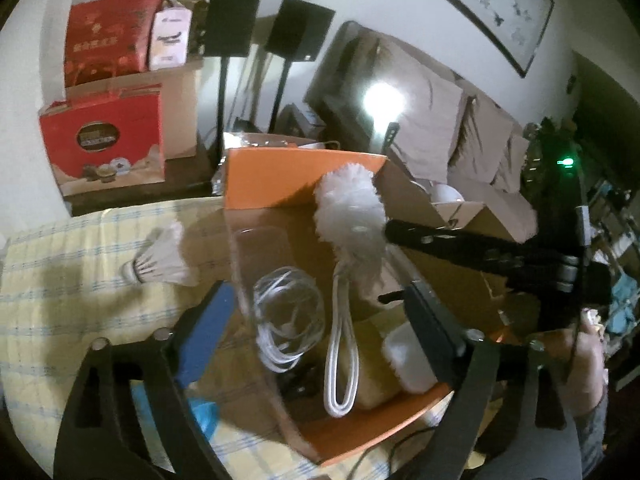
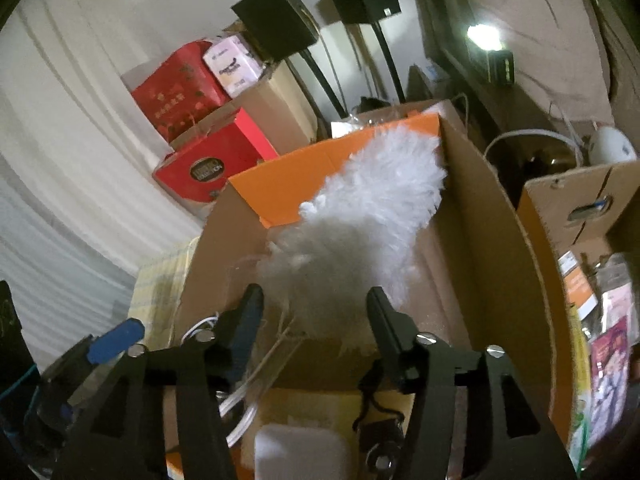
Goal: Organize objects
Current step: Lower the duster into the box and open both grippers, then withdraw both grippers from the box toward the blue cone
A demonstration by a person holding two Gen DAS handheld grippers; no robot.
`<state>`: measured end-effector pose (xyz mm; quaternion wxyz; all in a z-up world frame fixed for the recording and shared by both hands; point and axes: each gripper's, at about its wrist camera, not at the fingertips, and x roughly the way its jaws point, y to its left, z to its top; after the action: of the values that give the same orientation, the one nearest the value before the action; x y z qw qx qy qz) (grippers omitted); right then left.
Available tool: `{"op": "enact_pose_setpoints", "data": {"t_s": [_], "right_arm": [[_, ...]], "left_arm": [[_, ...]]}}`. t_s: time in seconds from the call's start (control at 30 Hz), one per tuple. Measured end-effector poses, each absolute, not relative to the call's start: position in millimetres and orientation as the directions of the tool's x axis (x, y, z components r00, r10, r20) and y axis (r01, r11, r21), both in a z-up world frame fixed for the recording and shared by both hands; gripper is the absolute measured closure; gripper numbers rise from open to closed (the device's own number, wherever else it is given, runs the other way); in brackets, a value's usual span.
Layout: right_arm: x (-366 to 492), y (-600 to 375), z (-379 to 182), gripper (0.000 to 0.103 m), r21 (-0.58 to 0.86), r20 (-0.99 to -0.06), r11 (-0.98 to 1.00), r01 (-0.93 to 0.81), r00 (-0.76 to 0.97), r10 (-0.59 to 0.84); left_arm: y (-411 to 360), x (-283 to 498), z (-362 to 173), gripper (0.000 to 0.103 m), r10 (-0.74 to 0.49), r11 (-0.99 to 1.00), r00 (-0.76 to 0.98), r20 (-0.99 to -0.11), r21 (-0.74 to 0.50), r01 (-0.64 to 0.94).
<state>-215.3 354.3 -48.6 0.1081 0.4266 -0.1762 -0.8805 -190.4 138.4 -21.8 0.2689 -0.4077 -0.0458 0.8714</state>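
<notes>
Nearest in the left wrist view, the left tool (image 1: 312, 308) hangs over the open cardboard box (image 1: 304, 176) with its jaws spread wide and nothing between them, one pad blue, the other dark. Below it, on the box floor, lie a coiled clear cable (image 1: 288, 316), a white looped cord (image 1: 340, 356) and a white rectangular case (image 1: 408, 360). The cord runs up to a fluffy white duster (image 1: 352, 216) that leans against the box's orange inner wall. From the right, the right tool (image 1: 404, 232) reaches in, one finger tip just beside the fluff; in its own view the right tool (image 2: 316, 304) stands part open, the duster (image 2: 360, 224) just ahead of the fingertips and not pinched. Outside the box, a white shuttlecock (image 1: 160, 260) lies on the yellow checked cloth (image 1: 60, 300) of the worktop. Farther back stand red gift boxes (image 1: 108, 136) and two black speakers on stands (image 1: 232, 20).
</notes>
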Motion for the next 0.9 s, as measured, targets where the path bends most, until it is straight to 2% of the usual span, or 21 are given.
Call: {"op": "enact_pose_setpoints", "data": {"t_s": [0.1,0.17,0.27,0.53,0.67,0.9], "right_arm": [[-206.4,350.8,-39.8,0.036,0.403,-0.702,-0.914,0.051,-0.623,-0.345],[-199.5,348.9,-34.6,0.032,0.390,-0.698,-0.919,0.053,-0.634,-0.333],[-188.8,344.0,-29.1,0.027,0.363,-0.698,-0.930,0.059,-0.644,-0.313],[-163.8,325.7,-24.5,0.023,0.342,-0.699,-0.935,0.097,-0.639,-0.322],[-153.2,310.8,-22.2,0.022,0.330,-0.697,-0.935,0.127,-0.636,-0.332],[-135.7,279.0,-19.5,0.018,0.300,-0.693,-0.936,0.187,-0.631,-0.348]], "left_arm": [[129.1,-184.9,-19.6,0.014,0.477,-0.867,-0.540,-0.693,-0.272,-0.417],[123.1,-180.7,-18.2,0.007,0.461,-0.875,-0.551,-0.695,-0.255,-0.411],[113.6,-175.3,-16.8,0.003,0.452,-0.881,-0.563,-0.691,-0.248,-0.403],[84.7,-162.7,-19.9,0.002,0.429,-0.892,-0.544,-0.721,-0.241,-0.384],[71.4,-151.4,-18.2,0.001,0.387,-0.908,-0.565,-0.728,-0.194,-0.371],[43.6,-140.7,-25.9,0.000,0.369,-0.920,-0.569,-0.735,-0.203,-0.334]]}}
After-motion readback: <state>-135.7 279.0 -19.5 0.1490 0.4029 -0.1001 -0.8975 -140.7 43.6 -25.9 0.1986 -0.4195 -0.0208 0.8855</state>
